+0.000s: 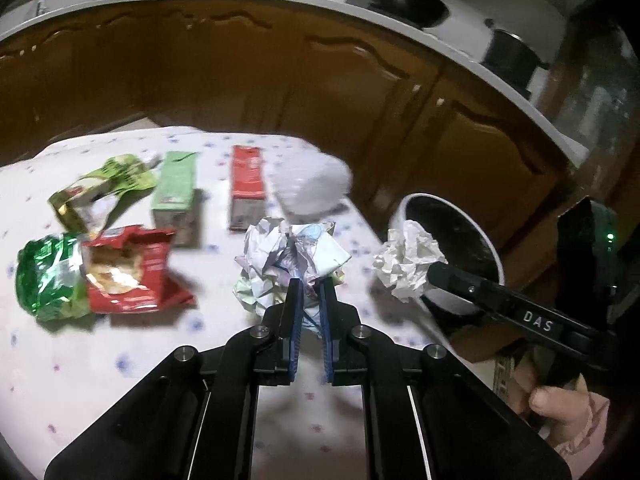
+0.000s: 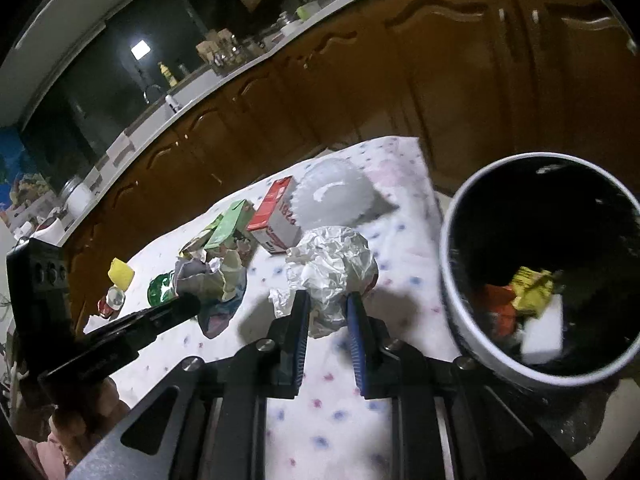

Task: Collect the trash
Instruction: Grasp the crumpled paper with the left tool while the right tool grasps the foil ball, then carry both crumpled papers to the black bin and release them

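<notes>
My left gripper [image 1: 311,284] is shut on a crumpled ball of printed paper [image 1: 280,256], held just above the dotted white tablecloth [image 1: 120,360]. In the right wrist view, my right gripper [image 2: 328,298] is shut on a crumpled white paper ball [image 2: 332,264]. That white ball [image 1: 404,264] hangs at the near rim of the round black bin [image 1: 404,204], with the right gripper [image 1: 432,272] coming in from the right. The bin [image 2: 448,240] stands off the table's right edge and holds yellow, orange and white scraps. The left gripper [image 2: 188,304] and its printed ball [image 2: 216,280] lie to the left.
On the cloth lie a red chip bag [image 1: 128,268], a green bag [image 1: 48,276], a green-gold wrapper [image 1: 104,188], a green carton [image 1: 176,188], a red carton [image 1: 248,188] and a white plastic container [image 1: 316,188]. Brown cabinets stand behind the table. A yellow sponge [image 2: 120,274] lies far left.
</notes>
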